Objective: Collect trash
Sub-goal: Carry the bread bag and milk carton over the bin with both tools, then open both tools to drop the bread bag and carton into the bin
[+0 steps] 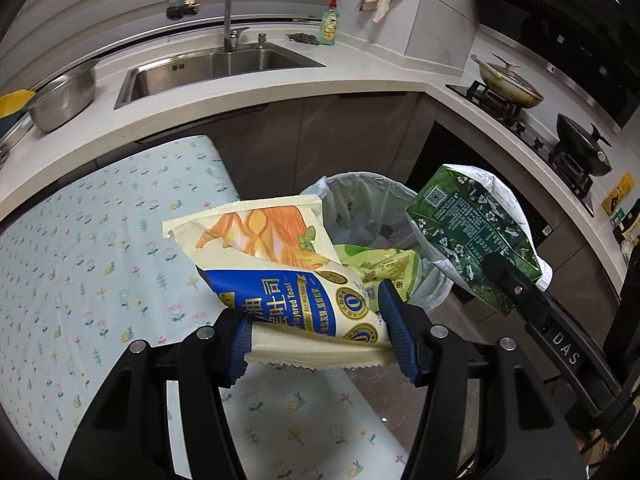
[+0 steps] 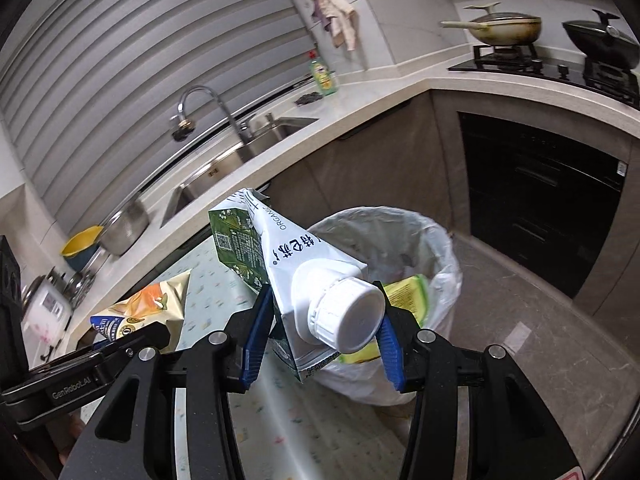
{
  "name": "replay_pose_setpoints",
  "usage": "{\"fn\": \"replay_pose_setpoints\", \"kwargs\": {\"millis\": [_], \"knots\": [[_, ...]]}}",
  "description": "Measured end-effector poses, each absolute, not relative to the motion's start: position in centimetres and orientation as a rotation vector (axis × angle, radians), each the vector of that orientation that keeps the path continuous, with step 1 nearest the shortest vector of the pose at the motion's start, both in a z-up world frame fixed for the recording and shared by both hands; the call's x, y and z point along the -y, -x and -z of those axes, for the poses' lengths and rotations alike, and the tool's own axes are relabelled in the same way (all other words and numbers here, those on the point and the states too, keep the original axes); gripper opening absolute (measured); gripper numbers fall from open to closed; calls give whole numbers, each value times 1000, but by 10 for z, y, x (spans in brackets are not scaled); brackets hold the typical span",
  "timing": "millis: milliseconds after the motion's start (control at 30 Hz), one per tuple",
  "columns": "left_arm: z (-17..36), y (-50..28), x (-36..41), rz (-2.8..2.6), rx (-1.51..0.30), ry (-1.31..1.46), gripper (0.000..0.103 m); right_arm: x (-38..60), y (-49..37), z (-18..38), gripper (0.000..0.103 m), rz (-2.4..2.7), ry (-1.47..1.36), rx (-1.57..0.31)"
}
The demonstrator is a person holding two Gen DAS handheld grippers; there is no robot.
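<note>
My left gripper is shut on a cream, blue and orange toast bag, its blue pads pressing both sides. It hangs over the edge of the flowered table, just short of the bin. My right gripper is shut on a green and white milk carton with a white screw cap, held above the bin's near side. That carton also shows at the right of the left wrist view. The bin, lined with a clear bag, holds a yellow-green wrapper.
An L-shaped counter with a steel sink and tap runs behind. A steel bowl stands at its left, a green soap bottle at the back. Two pans sit on the stove at the right. A dark oven front faces the bin.
</note>
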State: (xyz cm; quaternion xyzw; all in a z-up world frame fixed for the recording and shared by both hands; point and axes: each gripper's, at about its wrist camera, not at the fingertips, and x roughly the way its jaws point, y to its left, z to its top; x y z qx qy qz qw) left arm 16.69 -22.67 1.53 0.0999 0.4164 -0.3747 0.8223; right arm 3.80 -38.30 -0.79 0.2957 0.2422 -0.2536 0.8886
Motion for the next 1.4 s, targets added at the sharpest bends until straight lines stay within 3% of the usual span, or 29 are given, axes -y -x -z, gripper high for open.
{"fn": "replay_pose_setpoints", "kwargs": {"millis": [600, 833, 1000, 1100, 1400], "knots": [[18, -173, 337, 991, -863, -386, 59, 445, -28, 38, 47, 677, -678, -504], [26, -193, 335, 915, -847, -365, 79, 449, -36, 43, 47, 679, -679, -517], [22, -211, 319, 853, -848, -324, 81, 445, -50, 44, 47, 651, -667, -536], [18, -220, 304, 807, -837, -292, 88, 440, -62, 44, 47, 627, -657, -545], [13, -235, 270, 731, -838, -244, 89, 429, -98, 46, 48, 557, -642, -566]]}}
